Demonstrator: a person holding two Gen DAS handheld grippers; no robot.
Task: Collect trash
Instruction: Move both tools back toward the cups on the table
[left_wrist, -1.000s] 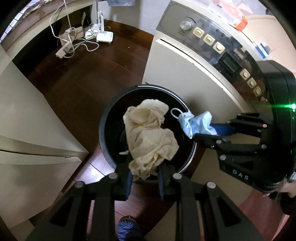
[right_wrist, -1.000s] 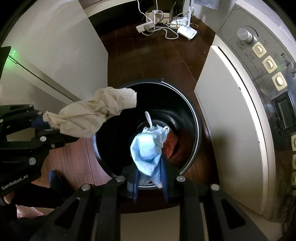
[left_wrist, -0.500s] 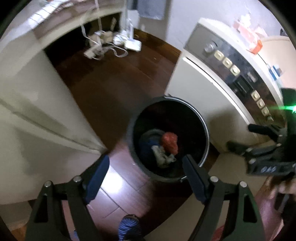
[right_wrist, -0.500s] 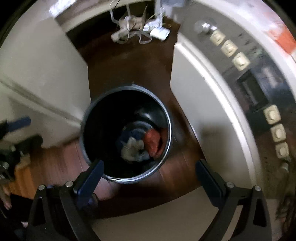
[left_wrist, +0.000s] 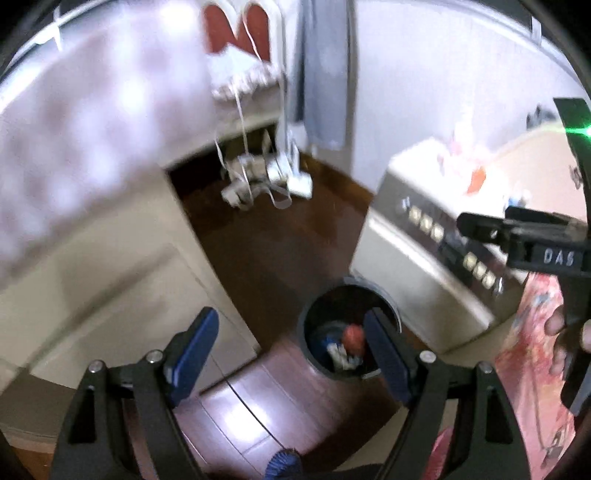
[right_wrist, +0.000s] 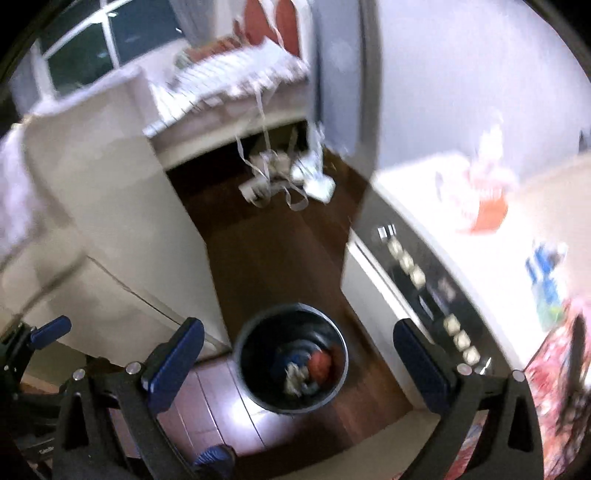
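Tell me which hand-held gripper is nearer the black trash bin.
Right, narrowly. The right hand-held gripper hangs above the bin, framing it between its fingers; the left hand-held gripper hangs above, off-centre.

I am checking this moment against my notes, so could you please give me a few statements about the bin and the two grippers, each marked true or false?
1. The left gripper holds a crumpled cloth. False: its jaws stand open with nothing between them.
2. The black bin stands on the wooden floor beside the cream appliance. True.
3. The bin is empty. False: a red item and pale and blue scraps lie at its bottom.
4. The right gripper is open and carries nothing. True.
5. The bin is tipped on its side. False: it stands upright, mouth up.
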